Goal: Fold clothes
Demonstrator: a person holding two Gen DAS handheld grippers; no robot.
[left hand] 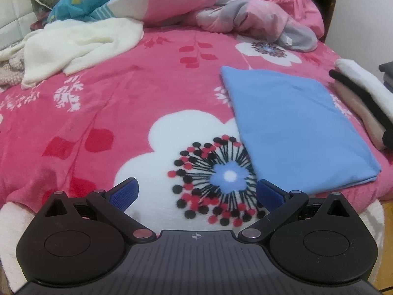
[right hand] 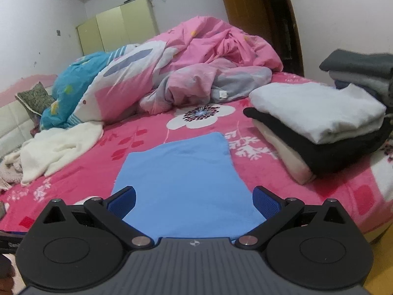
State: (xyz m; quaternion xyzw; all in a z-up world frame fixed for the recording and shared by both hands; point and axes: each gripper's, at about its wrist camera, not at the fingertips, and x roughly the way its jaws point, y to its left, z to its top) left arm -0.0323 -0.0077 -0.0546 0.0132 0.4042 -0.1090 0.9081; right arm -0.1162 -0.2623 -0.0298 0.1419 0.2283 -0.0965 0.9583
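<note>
The left gripper and the right gripper are both held low and roughly level, each with its two blue-padded fingers spread wide apart and nothing between them, the right one's fingers likewise parted and empty.

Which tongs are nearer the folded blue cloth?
Right. The right tongs hang open directly over the folded blue cloth; the left tongs are open over the blanket's flower, left of its near corner.
</note>
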